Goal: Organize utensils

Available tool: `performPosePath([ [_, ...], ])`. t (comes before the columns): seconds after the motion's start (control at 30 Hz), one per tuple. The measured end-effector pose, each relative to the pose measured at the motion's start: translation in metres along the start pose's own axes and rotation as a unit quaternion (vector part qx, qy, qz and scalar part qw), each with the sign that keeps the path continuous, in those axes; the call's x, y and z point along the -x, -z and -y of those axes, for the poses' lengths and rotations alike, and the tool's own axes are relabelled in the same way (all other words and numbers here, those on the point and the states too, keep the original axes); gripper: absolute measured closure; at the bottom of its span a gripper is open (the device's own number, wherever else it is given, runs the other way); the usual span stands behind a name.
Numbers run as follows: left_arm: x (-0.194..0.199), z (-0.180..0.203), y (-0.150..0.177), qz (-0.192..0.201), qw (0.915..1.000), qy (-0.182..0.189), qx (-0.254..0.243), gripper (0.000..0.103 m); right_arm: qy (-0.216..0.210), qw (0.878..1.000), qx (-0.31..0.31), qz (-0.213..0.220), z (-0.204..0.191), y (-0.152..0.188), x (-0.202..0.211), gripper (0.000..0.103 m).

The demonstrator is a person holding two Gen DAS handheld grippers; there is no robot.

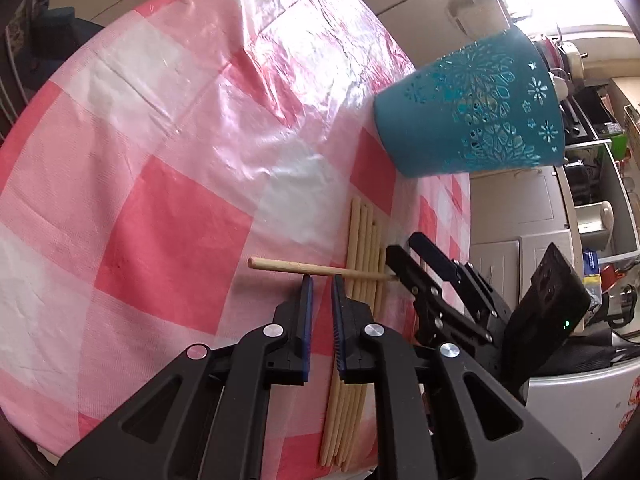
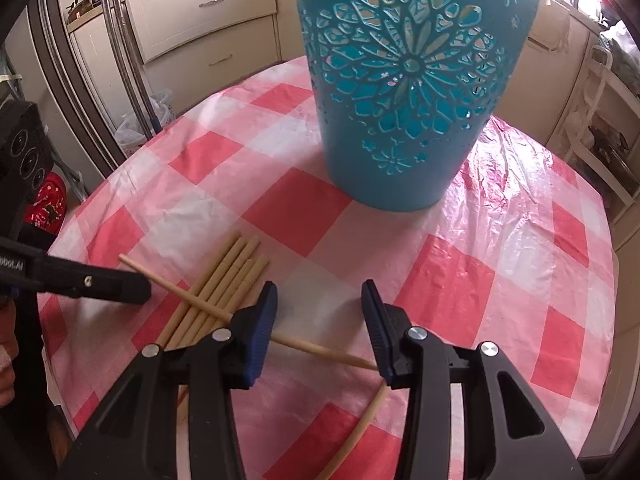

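a single chopstick lies crosswise over a bundle of chopsticks on the checked tabletop, with the blue holder standing upright farther back, well apart from the sticks.

the left gripper hangs just at the crossing stick, its fingers nearly clenched with only a narrow gap and nothing visibly caught between them; whether they touch the stick cannot be told. the right gripper has its fingers released, spread on either side of the stick's thin end, pads not pressing it.

judged from this, the step is taking up the stray stick. to do it well, the right fingers should close squarely across the shaft, not at the very tip, where it would pivot. lift it clear of the bundle before swinging, so the rest stay put, then tip it upright over the holder's mouth.
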State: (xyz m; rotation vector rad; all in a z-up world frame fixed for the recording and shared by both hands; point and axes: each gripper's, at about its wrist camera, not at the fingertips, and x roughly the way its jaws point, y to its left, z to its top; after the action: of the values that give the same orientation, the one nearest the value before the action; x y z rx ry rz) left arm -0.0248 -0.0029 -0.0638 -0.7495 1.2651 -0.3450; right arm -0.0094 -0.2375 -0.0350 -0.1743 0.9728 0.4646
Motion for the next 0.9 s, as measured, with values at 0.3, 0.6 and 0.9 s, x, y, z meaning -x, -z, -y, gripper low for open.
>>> performPosePath([
  [0.3, -0.004, 0.018, -0.028, 0.022, 0.9996, -0.019, 0.006, 0.075, -0.044, 0.999, -0.007, 0.003, -0.009, 0.001, -0.002, 0.057],
  [0.6, 0.004, 0.022, -0.037, 0.020, 0.9978, -0.034, 0.054, 0.045, -0.053, 0.999, 0.005, 0.012, -0.017, 0.000, 0.005, 0.060],
  [0.9, -0.009, 0.036, -0.046, 0.050, 0.9956, -0.055, 0.056, 0.050, -0.087, 0.996, -0.004, 0.001, -0.022, 0.003, 0.002, 0.060],
])
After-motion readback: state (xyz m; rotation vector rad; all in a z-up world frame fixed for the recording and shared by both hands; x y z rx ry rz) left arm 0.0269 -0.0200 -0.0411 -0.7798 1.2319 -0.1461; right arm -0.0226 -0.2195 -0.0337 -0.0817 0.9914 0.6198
